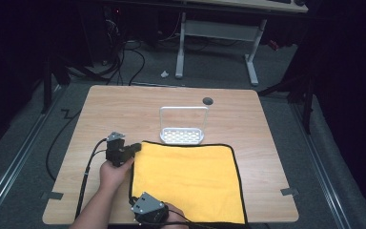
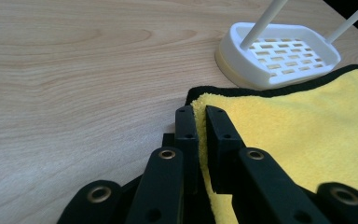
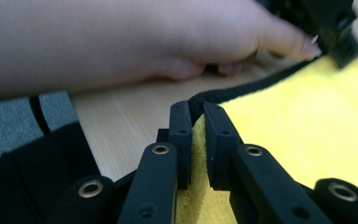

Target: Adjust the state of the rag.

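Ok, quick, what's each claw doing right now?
Left claw: closed on the far left corner of the yellow cloth.
Right claw: closed on the cloth's near left corner.

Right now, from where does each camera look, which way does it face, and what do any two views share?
High view: above the near table edge, looking forward and down on the wooden table; forearms enter from below.
Left gripper view: rides the left gripper, facing the white slotted plastic rack; jaws pinch the yellow black-edged cloth.
Right gripper view: rides the right gripper, pinching the cloth's near-left corner, facing the left hand.
All views share the cloth.
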### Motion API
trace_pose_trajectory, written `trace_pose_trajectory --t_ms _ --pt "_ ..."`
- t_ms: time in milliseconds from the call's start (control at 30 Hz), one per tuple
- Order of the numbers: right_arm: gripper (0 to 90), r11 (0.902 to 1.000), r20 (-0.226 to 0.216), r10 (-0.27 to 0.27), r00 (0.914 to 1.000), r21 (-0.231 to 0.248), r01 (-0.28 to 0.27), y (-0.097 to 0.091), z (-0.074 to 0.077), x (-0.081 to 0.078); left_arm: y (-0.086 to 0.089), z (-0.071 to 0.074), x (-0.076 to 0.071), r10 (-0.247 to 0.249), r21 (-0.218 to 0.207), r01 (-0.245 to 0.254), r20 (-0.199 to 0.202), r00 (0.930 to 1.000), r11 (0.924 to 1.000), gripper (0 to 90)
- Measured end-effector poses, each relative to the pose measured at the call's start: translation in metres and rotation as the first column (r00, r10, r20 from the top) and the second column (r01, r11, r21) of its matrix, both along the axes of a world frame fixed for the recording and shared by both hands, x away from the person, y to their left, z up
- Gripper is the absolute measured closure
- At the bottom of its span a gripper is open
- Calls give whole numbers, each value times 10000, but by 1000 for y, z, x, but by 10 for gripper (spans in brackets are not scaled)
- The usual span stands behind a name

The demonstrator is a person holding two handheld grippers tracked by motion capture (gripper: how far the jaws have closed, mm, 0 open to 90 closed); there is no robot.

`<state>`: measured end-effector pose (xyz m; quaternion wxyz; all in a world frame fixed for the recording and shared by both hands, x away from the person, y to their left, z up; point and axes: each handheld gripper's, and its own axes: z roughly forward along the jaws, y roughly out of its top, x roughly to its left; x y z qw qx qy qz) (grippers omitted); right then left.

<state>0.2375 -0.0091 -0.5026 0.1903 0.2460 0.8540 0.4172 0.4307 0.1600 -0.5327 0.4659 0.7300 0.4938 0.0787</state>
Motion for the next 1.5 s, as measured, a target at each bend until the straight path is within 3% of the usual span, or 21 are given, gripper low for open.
trace_pose_trajectory --t_ms 100,400,500,600,767,867,1100,1300,1500 --pt "833 9996 128 217 9997 151 -219 11 7 1 17 3 -2 283 -185 -286 -142 9995 9994 840" --pt "833 9937 356 963 9947 536 -981 54 19 0 79 19 -16 1221 -155 -1225 -283 9921 9923 840" --pt "833 9914 430 1148 9925 582 -1172 65 22 -2 92 24 -20 1429 -86 -1431 -273 9894 9897 840" --pt "832 9907 490 1192 9917 609 -1221 69 23 -4 95 28 -21 1452 -161 -1457 -271 9890 9892 841" --pt "833 9940 747 919 9930 532 -960 54 27 -8 70 34 -17 1319 -209 -1323 -218 9910 9910 841" --pt "833 9961 830 524 9952 666 -580 33 32 -9 48 39 -14 1250 -324 -1253 -120 9921 9916 841" --pt "830 9954 975 -427 9943 895 340 -24 42 -16 -14 50 -12 673 -32 -673 116 9977 9977 840" --pt "829 9919 942 -1087 9896 755 1017 -65 38 -23 -61 56 -13 194 429 -209 342 9992 9989 838" --pt "828 9846 746 -1687 9828 581 1646 -101 29 -26 -95 49 -12 83 596 -91 137 9999 9982 836"
